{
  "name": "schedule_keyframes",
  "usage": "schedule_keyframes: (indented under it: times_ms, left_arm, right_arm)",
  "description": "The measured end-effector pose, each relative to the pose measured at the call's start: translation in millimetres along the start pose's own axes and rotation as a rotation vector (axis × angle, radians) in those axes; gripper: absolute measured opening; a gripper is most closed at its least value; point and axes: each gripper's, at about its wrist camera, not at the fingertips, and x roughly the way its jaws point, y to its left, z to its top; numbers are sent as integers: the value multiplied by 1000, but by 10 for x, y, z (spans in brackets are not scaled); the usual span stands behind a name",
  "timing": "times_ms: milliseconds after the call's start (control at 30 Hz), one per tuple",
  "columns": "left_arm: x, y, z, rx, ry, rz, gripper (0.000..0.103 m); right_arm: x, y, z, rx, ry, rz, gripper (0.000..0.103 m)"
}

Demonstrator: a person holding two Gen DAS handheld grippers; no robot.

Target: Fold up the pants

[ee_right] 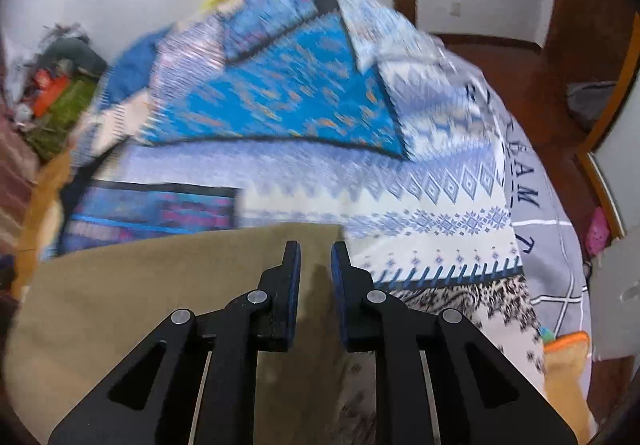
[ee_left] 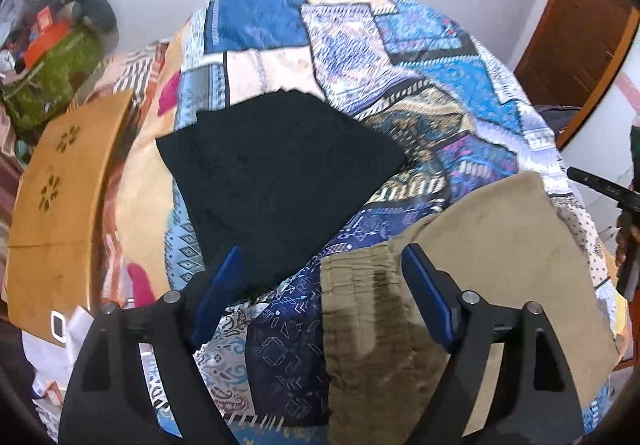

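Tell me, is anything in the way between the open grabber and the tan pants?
Nothing visible is. The left gripper hangs open right over the tan pants' waistband edge. The folded black cloth lies farther back on the quilt, off to the side.

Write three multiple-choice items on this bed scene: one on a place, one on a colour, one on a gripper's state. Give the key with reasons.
1. Where do the black pants lie?
A. on the quilt
B. on the floor
C. on a chair

2. What colour are the pants nearest the grippers?
A. red
B. khaki
C. white

3. How stands the left gripper?
A. shut on the black pants
B. shut on nothing
C. open

Key: 1 A, patterned quilt shows all around them. 2 B, tan cloth in both views. 3 C, its blue pads stand wide apart above the cloth.
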Motion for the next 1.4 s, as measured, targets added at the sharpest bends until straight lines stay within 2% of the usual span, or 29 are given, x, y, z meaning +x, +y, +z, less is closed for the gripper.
schedule_keyframes:
  times_ms: [33, 67, 200, 300, 433, 533, 700, 767, 900, 1000, 1267, 1400]
  left_arm:
    - [-59, -27, 9, 9, -9, -6, 86]
    - [-138, -74, 16, 22, -23, -17, 87]
    - [-329, -260, 49, 64, -59, -37, 91]
    - [-358, -386, 75, 84, -55, -54, 92]
    - [-243, -491, 74, 111, -12, -80, 92]
    - [-75, -578, 26, 139, 36, -81, 92]
    - [210, -681, -127, 180, 121, -77, 92]
    - [333, -727, -219, 212, 161, -54, 92]
    - [334, -671, -282, 193, 159, -61, 96]
    - [275, -631, -310, 187, 163, -61, 96]
    - [-64, -611, -592, 249, 110, -2, 96]
    - [-222, -563, -755, 273, 77, 39, 96]
  right_arm:
    - [-183, 86, -14, -24, -17, 21, 16]
    - [-287, 175, -5, -41, -30, 41, 22]
    - [-697, 570, -35, -98, -92, 125, 56]
    - [-733, 926, -20, -123, -103, 176, 73]
    - [-546, 1219, -44, -148, -33, 263, 74]
    - [-263, 1433, -123, -202, 46, 257, 74]
    - [218, 1506, -332, -224, 230, 251, 74]
    - [274, 1531, -422, -257, 266, 232, 74]
    - [150, 1451, -515, -278, 277, 229, 75]
    - [15, 1364, -637, -284, 259, 195, 76]
    - [-367, 1111, -1041, -231, 210, 146, 76]
    - [-535, 1040, -1275, -200, 184, 117, 80]
